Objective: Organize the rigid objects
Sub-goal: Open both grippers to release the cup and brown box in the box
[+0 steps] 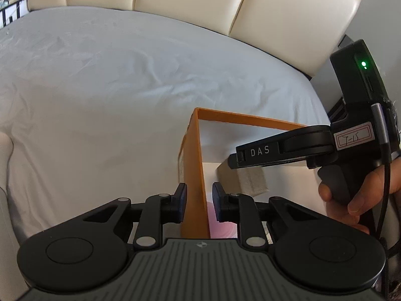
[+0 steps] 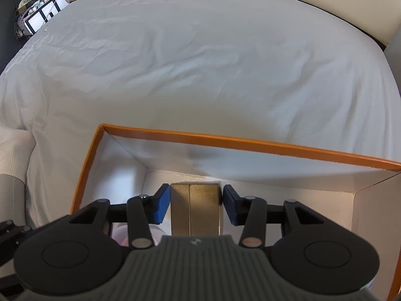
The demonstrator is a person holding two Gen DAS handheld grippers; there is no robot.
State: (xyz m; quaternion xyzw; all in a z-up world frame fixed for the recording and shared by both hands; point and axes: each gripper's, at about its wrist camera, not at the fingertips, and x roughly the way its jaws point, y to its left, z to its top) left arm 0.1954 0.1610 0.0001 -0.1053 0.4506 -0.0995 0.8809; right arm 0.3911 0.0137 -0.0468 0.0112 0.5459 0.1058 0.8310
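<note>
An orange box (image 1: 194, 155) with a white inside stands on the bed; it also shows in the right wrist view (image 2: 225, 141). My left gripper (image 1: 199, 202) straddles its left wall, one finger outside and one inside, shut on the wall. My right gripper (image 2: 196, 207) is inside the box with a tan cardboard box (image 2: 195, 209) between its blue pads; small gaps show on both sides, so it is open. The tan box (image 1: 246, 179) also shows in the left wrist view under the right gripper's fingers (image 1: 260, 151). A pink object (image 1: 220, 228) lies on the box floor.
A white sheet (image 1: 100, 87) covers the bed around the box. A cream padded headboard (image 1: 188, 0) runs along the back. A low shelf with clutter (image 2: 35, 12) stands at the far left. A white cushion (image 2: 12, 155) sits at the left.
</note>
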